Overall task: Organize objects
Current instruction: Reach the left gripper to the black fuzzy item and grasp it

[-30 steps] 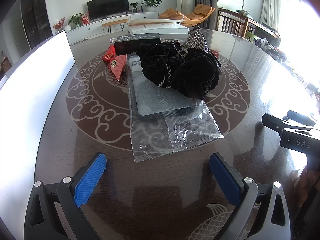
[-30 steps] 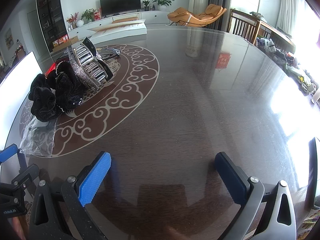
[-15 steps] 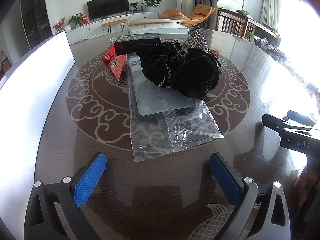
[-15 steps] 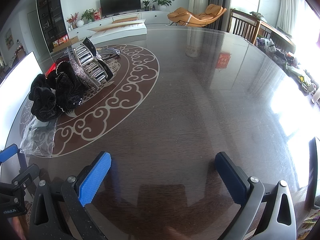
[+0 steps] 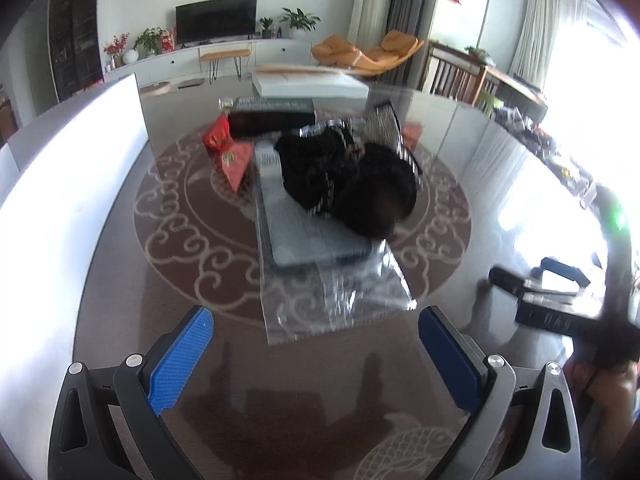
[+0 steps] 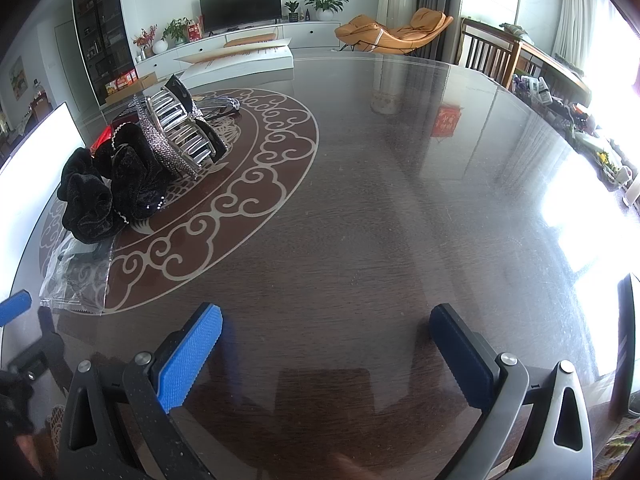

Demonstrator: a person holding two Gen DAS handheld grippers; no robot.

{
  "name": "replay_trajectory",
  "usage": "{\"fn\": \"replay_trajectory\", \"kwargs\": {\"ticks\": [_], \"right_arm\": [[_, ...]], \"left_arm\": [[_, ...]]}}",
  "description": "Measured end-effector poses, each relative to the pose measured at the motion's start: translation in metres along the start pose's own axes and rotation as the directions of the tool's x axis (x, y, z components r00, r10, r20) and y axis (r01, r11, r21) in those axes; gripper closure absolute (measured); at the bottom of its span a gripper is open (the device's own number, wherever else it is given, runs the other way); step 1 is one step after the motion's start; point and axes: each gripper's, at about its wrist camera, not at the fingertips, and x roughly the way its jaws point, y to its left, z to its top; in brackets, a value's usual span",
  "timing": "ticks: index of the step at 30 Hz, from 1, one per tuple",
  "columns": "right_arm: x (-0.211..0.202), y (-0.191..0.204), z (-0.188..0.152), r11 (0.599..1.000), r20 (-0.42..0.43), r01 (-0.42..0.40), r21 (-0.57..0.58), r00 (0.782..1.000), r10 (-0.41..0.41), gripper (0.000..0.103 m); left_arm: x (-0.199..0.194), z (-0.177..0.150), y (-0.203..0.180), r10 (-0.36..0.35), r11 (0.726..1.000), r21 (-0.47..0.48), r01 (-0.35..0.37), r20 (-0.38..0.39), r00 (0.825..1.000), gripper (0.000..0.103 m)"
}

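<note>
A black velvet scrunchie (image 5: 352, 184) lies on a grey flat item in a clear plastic bag (image 5: 320, 248) at the middle of the table. A rhinestone hair claw (image 6: 176, 136) rests against the scrunchie (image 6: 112, 192). A red packet (image 5: 230, 156) and a black box (image 5: 272, 118) lie behind. My left gripper (image 5: 316, 348) is open and empty, just short of the bag's near edge. My right gripper (image 6: 326, 352) is open and empty over bare table, to the right of the pile.
A white box (image 5: 308, 82) sits at the table's far edge. A white panel (image 5: 68, 184) stands along the left side. The dark glossy table (image 6: 400, 200) stretches to the right. Chairs and a sideboard stand beyond it.
The left gripper has shifted, its view now blurred and slightly closer to the bag. The right gripper has barely moved. Both stay open.
</note>
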Motion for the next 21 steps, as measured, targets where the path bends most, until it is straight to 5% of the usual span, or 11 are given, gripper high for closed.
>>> {"fn": "replay_trajectory", "kwargs": {"ticks": [3, 8, 9, 10, 11, 15, 21], "right_arm": [[0.000, 0.000, 0.000, 1.000, 0.000, 0.000, 0.000, 1.000, 0.000, 0.000], [0.000, 0.000, 0.000, 1.000, 0.000, 0.000, 0.000, 1.000, 0.000, 0.000], [0.000, 0.000, 0.000, 1.000, 0.000, 0.000, 0.000, 1.000, 0.000, 0.000], [0.000, 0.000, 0.000, 1.000, 0.000, 0.000, 0.000, 1.000, 0.000, 0.000], [0.000, 0.000, 0.000, 1.000, 0.000, 0.000, 0.000, 1.000, 0.000, 0.000], [0.000, 0.000, 0.000, 1.000, 0.000, -0.001, 0.000, 1.000, 0.001, 0.000], [0.000, 0.000, 0.000, 1.000, 0.000, 0.000, 0.000, 1.000, 0.000, 0.000]], "left_arm": [[0.008, 0.042, -0.001, 0.013, 0.999, -0.053, -0.012, 0.017, 1.000, 0.000], [0.072, 0.080, -0.002, 0.090, 0.991, -0.087, -0.101, -0.121, 0.989, 0.000], [0.077, 0.079, 0.001, 0.071, 0.991, -0.103, -0.084, -0.123, 0.990, 0.012], [0.076, 0.075, 0.006, 0.040, 0.991, -0.123, -0.052, -0.099, 0.994, 0.047], [0.073, 0.069, 0.009, 0.029, 0.991, -0.129, -0.040, -0.088, 0.996, 0.061], [0.035, 0.041, 0.024, 0.019, 0.997, -0.079, -0.026, -0.081, 0.997, 0.062], [-0.002, -0.006, 0.055, 0.104, 0.994, -0.008, -0.107, -0.160, 0.982, 0.060]]}}
